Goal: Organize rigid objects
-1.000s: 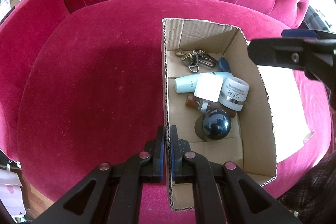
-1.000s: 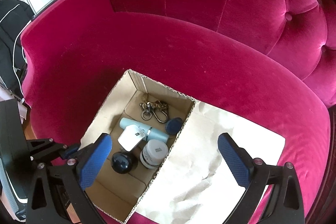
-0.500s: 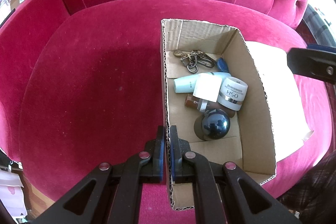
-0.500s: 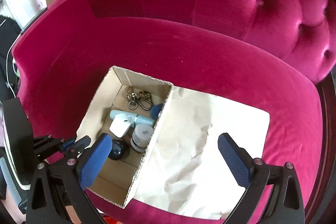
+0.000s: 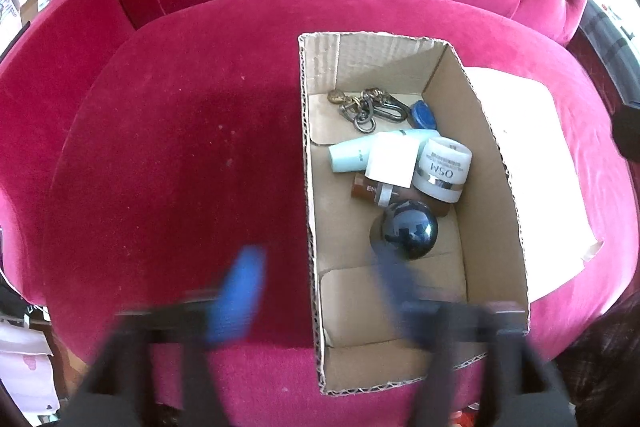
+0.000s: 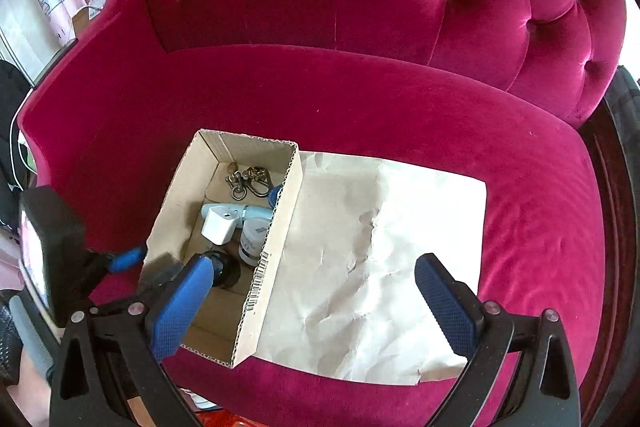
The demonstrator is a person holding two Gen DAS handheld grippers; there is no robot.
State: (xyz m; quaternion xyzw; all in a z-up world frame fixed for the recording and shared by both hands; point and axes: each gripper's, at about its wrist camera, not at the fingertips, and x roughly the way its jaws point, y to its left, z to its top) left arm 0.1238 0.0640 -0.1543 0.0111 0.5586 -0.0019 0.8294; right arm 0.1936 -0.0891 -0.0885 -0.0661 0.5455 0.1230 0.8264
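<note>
I see a magenta tufted sofa (image 6: 360,99), a tan cardboard box (image 5: 492,163), a glossy navy ball (image 5: 410,230) and cream paper (image 6: 380,259).

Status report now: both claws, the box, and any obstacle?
Left claw opening, straddling box wall, gripping nothing. Right claw open, empty, above paper sheet. Cardboard box on sofa holds all items. Nothing in the way.

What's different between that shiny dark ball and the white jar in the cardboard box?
The dark ball is round, glossy navy-black and mirrors the room; the white jar is a squat cylinder, matte white with a silvery band and printed lettering. The ball sits nearer the camera, in the box's middle; the jar lies tilted against the far-side wall, beside a white cube. Both rest loose inside the cardboard box, held by no hand-held gripper.
</note>
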